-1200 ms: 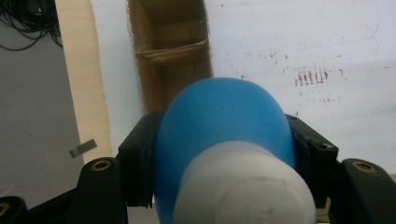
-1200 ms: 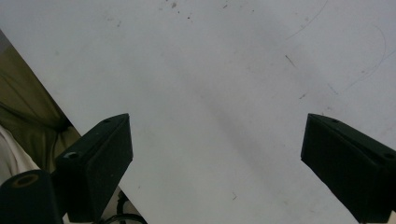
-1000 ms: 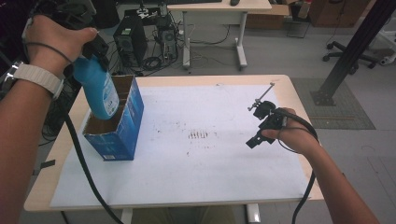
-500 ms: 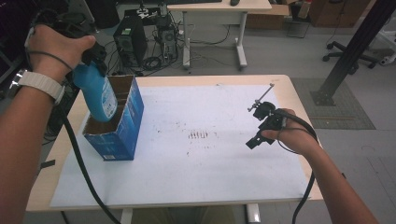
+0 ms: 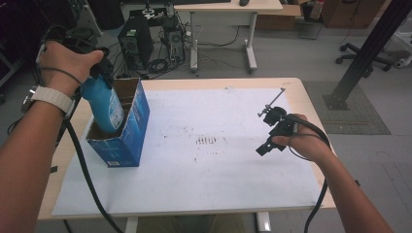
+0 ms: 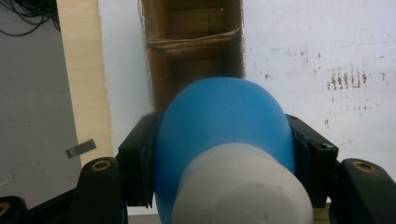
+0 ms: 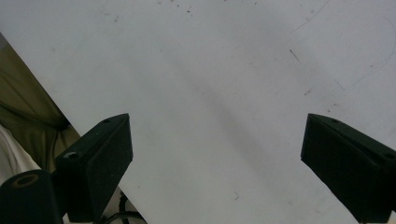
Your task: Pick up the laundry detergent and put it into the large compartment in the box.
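Gripping: left gripper [image 6: 219, 154] has its jaws clamped on the sides of a blue bottle [image 5: 103, 104] with a white cap [image 6: 240, 186]
Bottle place: its lower end sits inside the open top of a blue cardboard box [image 5: 127, 133], tilted, at the table's left side
Bottle label: a pale panel shows on its side in the high view, print too small to read
Box writing: white marks near its bottom corner, unreadable
Box inside: a cardboard divider [image 6: 194, 39] splits it into compartments
Right gripper [image 7: 215, 158]: jaws spread wide with nothing between them, over the white sheet [image 5: 214, 170]
Edges: box stands near the sheet's left edge
Open room: bare sheet between box and right gripper, with faint dark smudges [image 5: 208, 141]
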